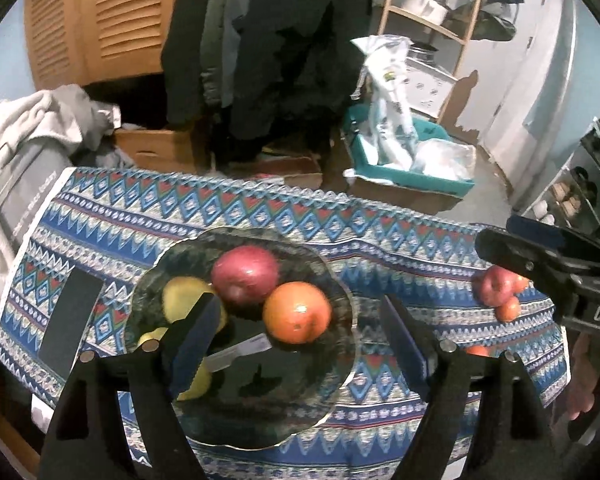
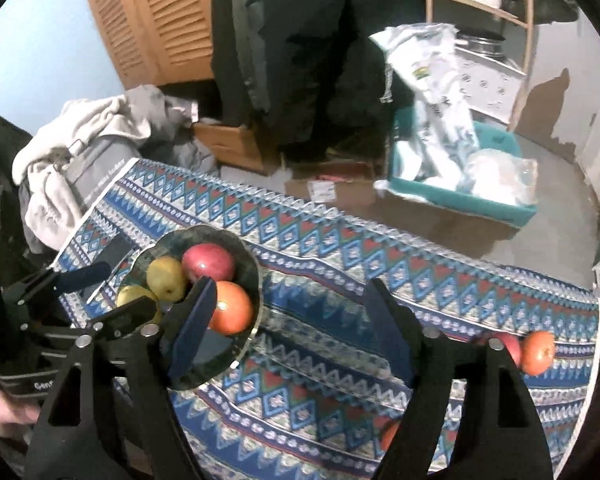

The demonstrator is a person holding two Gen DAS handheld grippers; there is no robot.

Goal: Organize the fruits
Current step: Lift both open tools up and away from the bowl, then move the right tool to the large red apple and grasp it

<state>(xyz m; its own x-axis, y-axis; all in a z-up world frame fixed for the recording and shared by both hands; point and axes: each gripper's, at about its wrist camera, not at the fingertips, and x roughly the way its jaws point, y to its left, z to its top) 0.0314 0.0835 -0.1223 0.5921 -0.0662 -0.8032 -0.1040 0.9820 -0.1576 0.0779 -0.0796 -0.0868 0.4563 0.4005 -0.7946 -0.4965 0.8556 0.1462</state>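
We find the left gripper point(image 1: 296, 320) hovering over the dark glass bowl point(image 1: 336, 280) with its jaws standing wide and nothing between the pads; neither finger touches the fruit below. In the bowl lie a red apple point(image 1: 245, 272), an orange point(image 1: 297, 311) touching it, and two yellow fruits point(image 1: 184, 296) at the left, partly hidden behind the left finger. The right gripper point(image 2: 288, 312) likewise stands wide apart and empty, held over the patterned blue tablecloth point(image 2: 320, 280) just right of the bowl point(image 2: 256, 276). Its left finger crosses in front of the bowl's orange point(image 2: 232, 308) in the picture, but we cannot tell that it touches it. Well apart from the bowl, near the cloth's right edge, a second red apple point(image 2: 510, 346) and another orange point(image 2: 538, 352) lie side by side on the cloth, with a further orange fruit point(image 2: 390, 434) partly hidden behind the right finger.
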